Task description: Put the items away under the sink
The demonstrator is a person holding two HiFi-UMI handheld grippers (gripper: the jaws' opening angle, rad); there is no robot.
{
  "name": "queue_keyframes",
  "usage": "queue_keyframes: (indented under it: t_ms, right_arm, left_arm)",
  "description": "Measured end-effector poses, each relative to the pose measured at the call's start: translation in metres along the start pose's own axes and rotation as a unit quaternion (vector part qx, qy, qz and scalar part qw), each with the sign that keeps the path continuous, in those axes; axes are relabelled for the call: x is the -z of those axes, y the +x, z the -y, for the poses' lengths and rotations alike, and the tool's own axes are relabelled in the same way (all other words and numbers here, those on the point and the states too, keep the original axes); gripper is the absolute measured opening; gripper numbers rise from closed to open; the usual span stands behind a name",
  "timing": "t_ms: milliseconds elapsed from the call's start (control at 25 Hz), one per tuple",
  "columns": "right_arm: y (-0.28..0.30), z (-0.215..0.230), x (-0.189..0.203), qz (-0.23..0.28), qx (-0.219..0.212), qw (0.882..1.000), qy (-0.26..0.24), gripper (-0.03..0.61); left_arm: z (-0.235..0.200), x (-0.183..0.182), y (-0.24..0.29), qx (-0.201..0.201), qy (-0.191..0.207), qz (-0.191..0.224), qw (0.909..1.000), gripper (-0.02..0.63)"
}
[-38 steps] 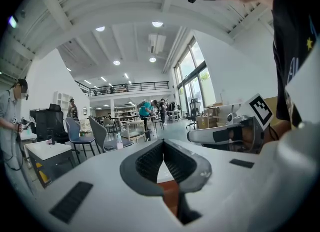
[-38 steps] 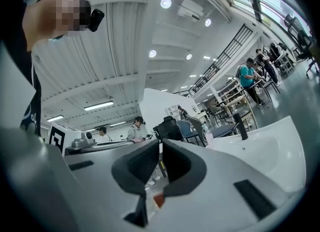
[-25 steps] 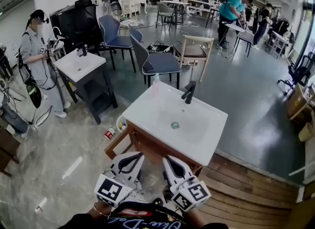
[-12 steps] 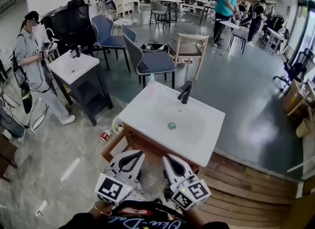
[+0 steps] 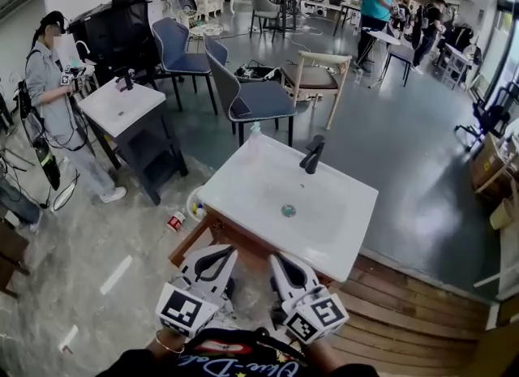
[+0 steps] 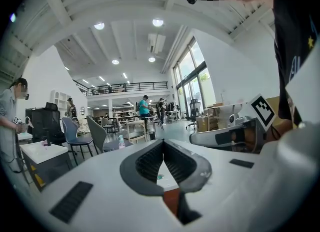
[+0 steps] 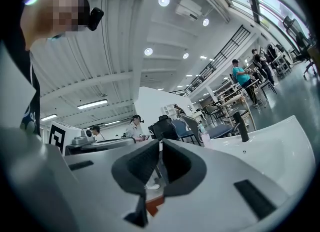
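Note:
A white sink (image 5: 243,181) with a black faucet (image 5: 312,154) sits on a wooden cabinet (image 5: 195,242) just ahead of me. A small pale bottle (image 5: 256,132) stands on its far left corner. A red-and-white can (image 5: 175,221) and a round bowl (image 5: 197,203) of small coloured things lie on the floor left of the cabinet. My left gripper (image 5: 227,251) and right gripper (image 5: 276,259) hover side by side before the cabinet front, both shut and empty. The left gripper (image 6: 163,148) has its pads closed together, as does the right gripper (image 7: 160,146). The sink (image 7: 270,146) and faucet (image 7: 241,126) lie to the right.
A second sink stand (image 5: 130,104) stands at the left with a person (image 5: 53,83) beside it. Chairs (image 5: 251,100) stand behind the sink. A wooden floor platform (image 5: 405,319) runs along the right. More people and tables fill the far room.
The view has swayed slightly, and both grippers have drifted a little toward the cabinet, still side by side. Their jaws stay shut.

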State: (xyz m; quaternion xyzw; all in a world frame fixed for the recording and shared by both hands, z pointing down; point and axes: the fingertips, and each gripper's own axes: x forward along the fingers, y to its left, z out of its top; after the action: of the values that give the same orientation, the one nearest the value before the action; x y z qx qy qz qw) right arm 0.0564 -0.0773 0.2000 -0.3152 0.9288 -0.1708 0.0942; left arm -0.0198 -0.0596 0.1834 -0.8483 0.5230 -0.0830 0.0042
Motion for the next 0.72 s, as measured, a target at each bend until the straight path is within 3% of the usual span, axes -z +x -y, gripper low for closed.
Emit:
queue_keyframes:
  t_ms: [720]
  right_arm:
    - [0.060,0.022,-0.007,-0.008,0.004,1.000,-0.016,0.011]
  left_arm:
    - [-0.050,0.000,0.038,0.009,-0.007,-0.009,0.9999,0.009]
